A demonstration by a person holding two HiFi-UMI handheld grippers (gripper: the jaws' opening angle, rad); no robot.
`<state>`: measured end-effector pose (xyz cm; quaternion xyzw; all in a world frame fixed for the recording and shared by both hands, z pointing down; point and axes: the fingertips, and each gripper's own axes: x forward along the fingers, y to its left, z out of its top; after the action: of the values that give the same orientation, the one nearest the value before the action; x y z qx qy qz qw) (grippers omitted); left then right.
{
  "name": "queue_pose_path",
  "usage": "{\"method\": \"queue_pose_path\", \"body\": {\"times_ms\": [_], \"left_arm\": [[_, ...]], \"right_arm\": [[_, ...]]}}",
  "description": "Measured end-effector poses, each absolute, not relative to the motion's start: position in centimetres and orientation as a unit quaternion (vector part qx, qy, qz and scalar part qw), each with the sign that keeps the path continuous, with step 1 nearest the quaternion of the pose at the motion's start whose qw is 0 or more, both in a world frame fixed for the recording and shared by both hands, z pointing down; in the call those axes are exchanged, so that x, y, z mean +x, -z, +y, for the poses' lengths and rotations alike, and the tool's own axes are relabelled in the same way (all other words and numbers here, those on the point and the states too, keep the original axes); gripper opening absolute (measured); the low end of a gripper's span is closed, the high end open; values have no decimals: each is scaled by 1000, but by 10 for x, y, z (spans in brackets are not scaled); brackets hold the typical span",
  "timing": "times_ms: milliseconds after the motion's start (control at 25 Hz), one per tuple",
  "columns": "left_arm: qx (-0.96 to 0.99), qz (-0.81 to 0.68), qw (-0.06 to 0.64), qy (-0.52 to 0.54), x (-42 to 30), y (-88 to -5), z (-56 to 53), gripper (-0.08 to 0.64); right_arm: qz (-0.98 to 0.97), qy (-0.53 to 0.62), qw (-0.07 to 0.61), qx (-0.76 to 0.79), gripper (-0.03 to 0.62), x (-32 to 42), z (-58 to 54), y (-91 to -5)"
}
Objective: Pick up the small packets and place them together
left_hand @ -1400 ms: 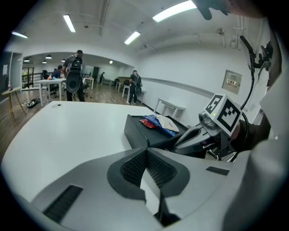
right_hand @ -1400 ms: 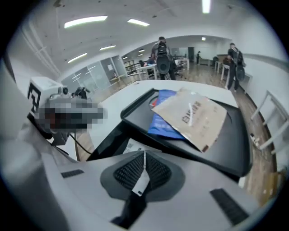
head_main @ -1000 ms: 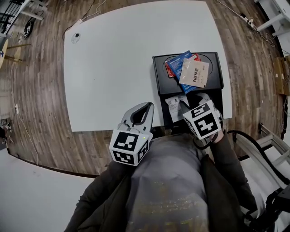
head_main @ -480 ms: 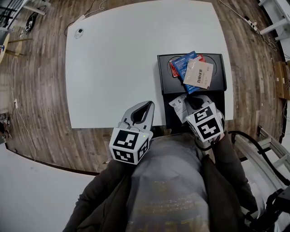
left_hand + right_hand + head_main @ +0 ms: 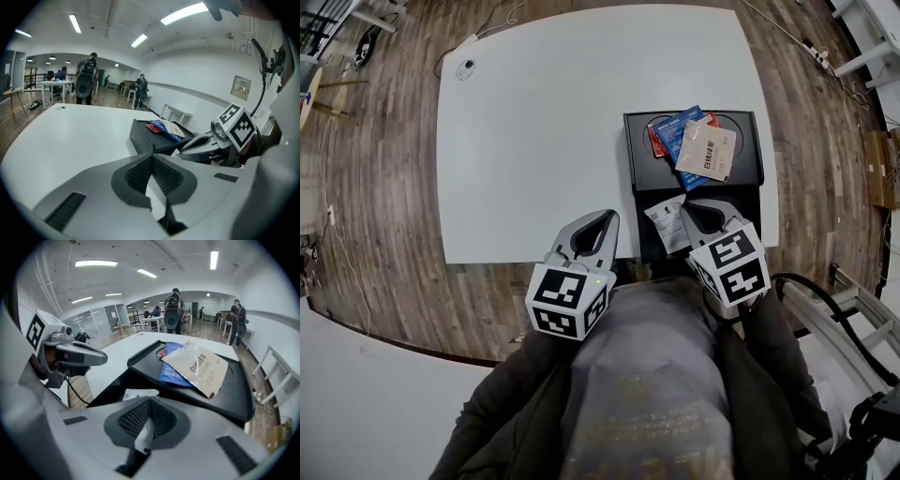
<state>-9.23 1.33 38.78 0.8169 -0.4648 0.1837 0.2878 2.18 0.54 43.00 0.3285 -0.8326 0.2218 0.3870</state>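
White and thin, the small packet [image 5: 661,225] hangs over the near end of the black tray [image 5: 741,199]. Your right gripper [image 5: 149,401] pinches it by one edge; its jaws have just been closing and now press together on it. So little of the packet sits between the pads that a quick swing could, I judge, shake it loose, so carry it smoothly.

Aim for the far end of the tray, where the beige packet [image 5: 705,150] lies over the blue packet [image 5: 675,129] and the red packet [image 5: 652,141]. Come in just above that pile and lower until the loose end touches. Then let go, so it lands flat without nudging the others.

Your left gripper [image 5: 602,221], jaws together on nothing, hovers off the tray's near-left corner, above the table [image 5: 534,122] edge. Leave it there.
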Motion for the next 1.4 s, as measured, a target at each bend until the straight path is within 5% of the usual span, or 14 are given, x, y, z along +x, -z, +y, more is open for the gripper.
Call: {"method": "queue_pose_path", "body": {"times_ms": [800,1400], "left_arm": [[825,-473,270,-153,-88,-373,11,2],[792,-510,302,-145,-113,-387,7,2]], "right_arm": [[-865,-179,297,362,9,12,-32,-333],[-831,-159,360,393,43,-4,-115,-371]]}}
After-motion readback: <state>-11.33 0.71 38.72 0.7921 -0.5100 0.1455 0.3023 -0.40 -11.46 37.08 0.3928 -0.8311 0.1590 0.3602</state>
